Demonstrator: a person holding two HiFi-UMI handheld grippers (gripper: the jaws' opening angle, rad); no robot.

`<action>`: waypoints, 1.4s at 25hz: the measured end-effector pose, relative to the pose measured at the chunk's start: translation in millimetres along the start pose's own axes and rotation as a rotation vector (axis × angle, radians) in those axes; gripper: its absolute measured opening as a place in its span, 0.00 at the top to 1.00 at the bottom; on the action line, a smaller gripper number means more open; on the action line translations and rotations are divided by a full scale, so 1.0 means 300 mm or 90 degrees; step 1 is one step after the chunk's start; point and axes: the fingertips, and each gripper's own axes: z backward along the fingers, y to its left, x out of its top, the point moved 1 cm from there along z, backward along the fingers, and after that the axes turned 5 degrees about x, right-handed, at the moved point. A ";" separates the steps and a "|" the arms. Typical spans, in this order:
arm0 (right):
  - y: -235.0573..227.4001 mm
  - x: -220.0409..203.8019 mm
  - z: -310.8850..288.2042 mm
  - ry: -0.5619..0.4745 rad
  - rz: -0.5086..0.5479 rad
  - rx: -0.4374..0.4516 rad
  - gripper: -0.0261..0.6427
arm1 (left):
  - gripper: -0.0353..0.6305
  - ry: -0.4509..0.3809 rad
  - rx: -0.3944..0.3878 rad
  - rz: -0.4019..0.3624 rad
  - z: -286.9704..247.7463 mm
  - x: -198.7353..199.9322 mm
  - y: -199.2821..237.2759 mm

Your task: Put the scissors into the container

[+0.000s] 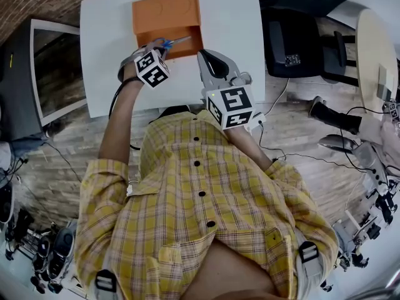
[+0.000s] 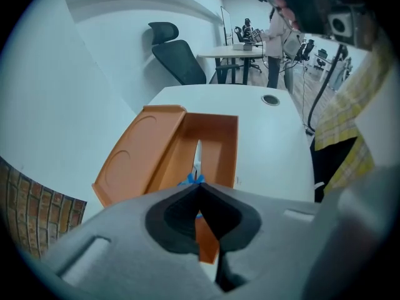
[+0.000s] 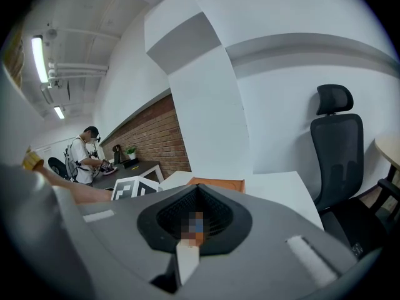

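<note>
Container [image 1: 165, 14] on table [image 1: 231, 17]; scissors [image 1: 170, 42] at its near compartment; chair [image 1: 300, 36] rightward.

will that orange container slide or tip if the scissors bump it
The orange container looks like thin, light plastic on a smooth white table, so it would probably slide. It sits low and wide with its lid laid open, so tipping seems unlikely.

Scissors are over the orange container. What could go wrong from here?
The left claw grips the scissors only at the blue handle, so the blades may swing or catch the container wall. The right claw is off the container, so a snag might drag it.
</note>
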 end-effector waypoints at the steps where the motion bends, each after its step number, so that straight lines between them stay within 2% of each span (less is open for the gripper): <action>1: 0.002 0.000 0.008 0.000 0.001 0.001 0.95 | 0.94 -0.002 0.000 0.003 0.011 0.005 -0.007; 5: -0.006 0.006 0.036 -0.004 0.003 0.007 0.95 | 0.94 -0.013 0.009 0.025 0.060 0.048 -0.027; 8: -0.009 0.005 0.049 -0.005 0.004 0.013 0.95 | 0.94 -0.030 0.022 0.061 0.108 0.084 -0.034; 19: 0.001 0.011 0.089 -0.018 0.014 0.023 0.95 | 0.94 -0.135 0.127 0.216 0.287 0.192 -0.034; 24: 0.009 0.012 0.106 -0.021 0.023 0.029 0.95 | 0.94 -0.176 0.175 0.271 0.375 0.229 -0.029; 32: -0.003 0.019 0.120 -0.030 0.024 0.031 0.95 | 0.94 -0.222 0.224 0.314 0.502 0.296 -0.042; 35: -0.009 0.023 0.126 -0.034 0.026 0.034 0.95 | 0.94 -0.249 0.236 0.347 0.549 0.322 -0.046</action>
